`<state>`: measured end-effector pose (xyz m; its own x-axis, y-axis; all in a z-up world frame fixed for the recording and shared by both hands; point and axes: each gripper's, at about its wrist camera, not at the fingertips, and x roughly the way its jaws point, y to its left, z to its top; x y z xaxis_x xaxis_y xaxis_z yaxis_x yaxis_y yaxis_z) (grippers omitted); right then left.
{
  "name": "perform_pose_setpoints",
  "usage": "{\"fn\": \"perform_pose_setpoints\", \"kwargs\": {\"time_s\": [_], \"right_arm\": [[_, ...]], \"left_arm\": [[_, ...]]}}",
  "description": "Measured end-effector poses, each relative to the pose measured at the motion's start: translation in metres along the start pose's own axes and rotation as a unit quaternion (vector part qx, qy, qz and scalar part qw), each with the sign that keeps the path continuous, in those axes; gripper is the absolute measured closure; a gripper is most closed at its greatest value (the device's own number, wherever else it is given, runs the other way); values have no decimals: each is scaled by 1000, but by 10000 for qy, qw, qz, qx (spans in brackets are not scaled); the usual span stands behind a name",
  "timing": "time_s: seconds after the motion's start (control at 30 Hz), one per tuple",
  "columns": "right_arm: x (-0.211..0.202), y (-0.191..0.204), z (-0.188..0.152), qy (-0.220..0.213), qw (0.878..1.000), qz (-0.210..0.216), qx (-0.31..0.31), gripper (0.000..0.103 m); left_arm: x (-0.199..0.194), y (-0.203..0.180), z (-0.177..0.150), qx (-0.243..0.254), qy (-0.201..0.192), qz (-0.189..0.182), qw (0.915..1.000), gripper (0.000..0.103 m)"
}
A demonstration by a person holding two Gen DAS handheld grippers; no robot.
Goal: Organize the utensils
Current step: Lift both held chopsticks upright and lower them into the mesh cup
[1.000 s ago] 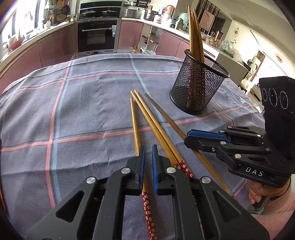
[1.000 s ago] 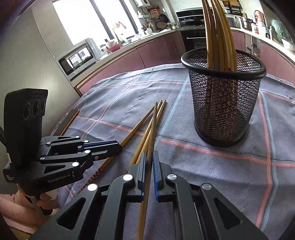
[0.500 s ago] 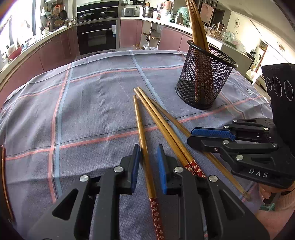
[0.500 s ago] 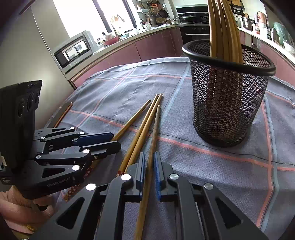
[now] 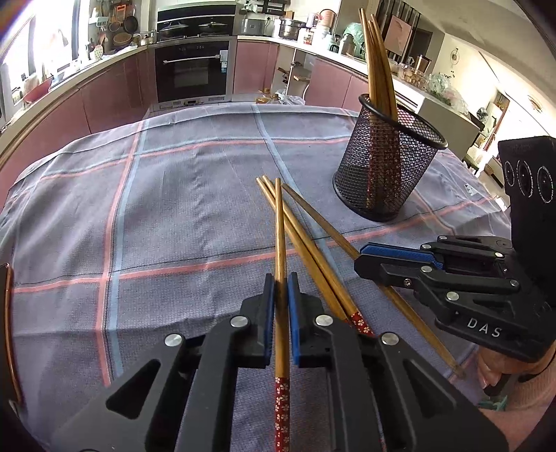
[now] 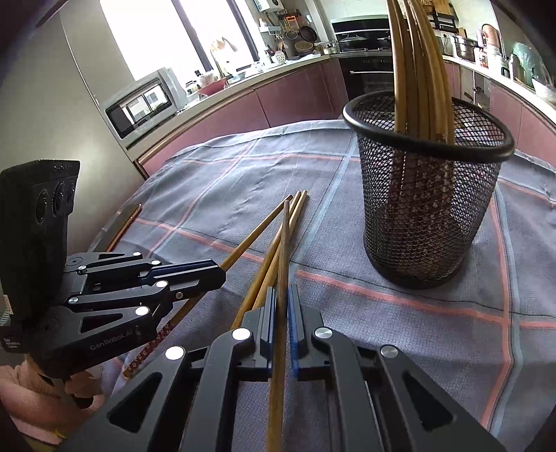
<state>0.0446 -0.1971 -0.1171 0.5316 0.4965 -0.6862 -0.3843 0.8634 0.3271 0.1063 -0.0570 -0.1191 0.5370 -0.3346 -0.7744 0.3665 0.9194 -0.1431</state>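
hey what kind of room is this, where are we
Most likely a home kitchen: a built-in oven sits in a curved run of pink cabinets, a microwave stands on the counter, and pots crowd the worktop.

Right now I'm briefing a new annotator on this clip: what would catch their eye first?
Probably the two black claws low in the foreground, each shut on one wooden chopstick: the left claw and the right claw. Next comes the black mesh holder standing to the right on the checked tablecloth, with chopsticks already upright in it. Between them, loose chopsticks lie fanned on the cloth.
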Motion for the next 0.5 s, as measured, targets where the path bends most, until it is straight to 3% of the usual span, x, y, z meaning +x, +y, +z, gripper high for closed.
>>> {"fn": "perform_pose_setpoints", "kwargs": {"time_s": [0.5], "right_arm": [[-76,-18,10,-962,9945,342,236,97]], "left_arm": [[-65,-4,26,-11,-675,-830,9943,95]]}}
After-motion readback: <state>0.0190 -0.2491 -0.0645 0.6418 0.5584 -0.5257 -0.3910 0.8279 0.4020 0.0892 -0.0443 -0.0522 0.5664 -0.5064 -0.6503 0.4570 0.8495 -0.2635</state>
